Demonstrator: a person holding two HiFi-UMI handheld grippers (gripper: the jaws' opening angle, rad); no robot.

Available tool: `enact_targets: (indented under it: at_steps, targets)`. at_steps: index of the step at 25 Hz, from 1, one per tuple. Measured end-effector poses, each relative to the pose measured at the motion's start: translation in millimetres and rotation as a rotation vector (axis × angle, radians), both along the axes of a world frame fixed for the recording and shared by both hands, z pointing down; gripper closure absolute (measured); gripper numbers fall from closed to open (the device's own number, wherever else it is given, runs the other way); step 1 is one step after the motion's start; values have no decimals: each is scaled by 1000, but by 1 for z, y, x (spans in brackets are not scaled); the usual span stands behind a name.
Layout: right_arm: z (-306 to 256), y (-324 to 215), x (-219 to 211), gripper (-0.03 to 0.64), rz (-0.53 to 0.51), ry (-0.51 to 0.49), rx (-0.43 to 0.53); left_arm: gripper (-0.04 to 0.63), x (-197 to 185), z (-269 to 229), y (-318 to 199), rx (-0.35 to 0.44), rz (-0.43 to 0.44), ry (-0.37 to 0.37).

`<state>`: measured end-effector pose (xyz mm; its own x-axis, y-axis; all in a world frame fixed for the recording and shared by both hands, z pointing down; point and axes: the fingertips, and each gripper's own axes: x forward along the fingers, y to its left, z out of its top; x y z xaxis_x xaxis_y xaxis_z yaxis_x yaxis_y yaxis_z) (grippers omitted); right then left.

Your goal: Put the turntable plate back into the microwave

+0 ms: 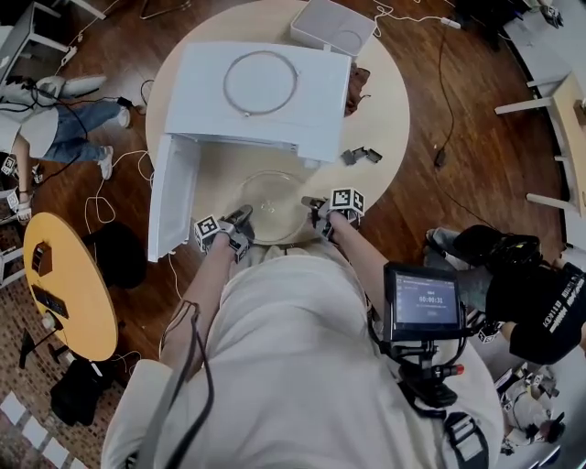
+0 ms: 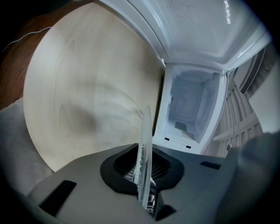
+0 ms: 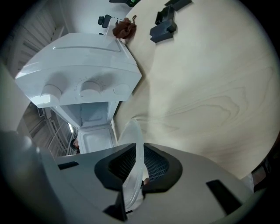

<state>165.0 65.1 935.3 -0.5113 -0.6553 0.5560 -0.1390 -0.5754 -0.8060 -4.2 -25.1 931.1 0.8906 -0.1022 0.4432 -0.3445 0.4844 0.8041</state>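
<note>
A clear glass turntable plate [image 1: 275, 203] is held level over the round wooden table [image 1: 389, 110], just in front of the white microwave [image 1: 261, 96]. The microwave's door [image 1: 169, 194] hangs open to the left. My left gripper [image 1: 245, 218] is shut on the plate's left rim, my right gripper [image 1: 314, 209] on its right rim. In the left gripper view the plate [image 2: 144, 135] stands edge-on between the jaws of the left gripper [image 2: 144, 175], with the microwave's empty cavity [image 2: 188, 103] beyond. In the right gripper view the rim of the plate [image 3: 133, 144] is pinched in the right gripper [image 3: 133, 175].
A roller ring [image 1: 261, 82] lies on top of the microwave. Two dark clips [image 1: 360, 156] sit on the table to its right, a white box [image 1: 332, 26] behind it. A yellow side table [image 1: 69, 284], floor cables and seated people surround the table.
</note>
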Motion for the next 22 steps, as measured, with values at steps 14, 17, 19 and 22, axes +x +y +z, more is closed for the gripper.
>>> enact_targets:
  at_steps: [14, 17, 19, 22]
  targets:
    - [-21, 46, -38, 485, -35, -153, -3, 554, 3, -8, -10, 47, -58, -15]
    - [-27, 45, -50, 485, -31, -197, 8, 554, 5, -7, -12, 39, -80, -21]
    - [-30, 42, -59, 485, -12, -229, 13, 554, 8, -9, -12, 39, -92, -17]
    - [-30, 38, -71, 485, 57, -279, -13, 554, 9, -9, -12, 71, -94, -22]
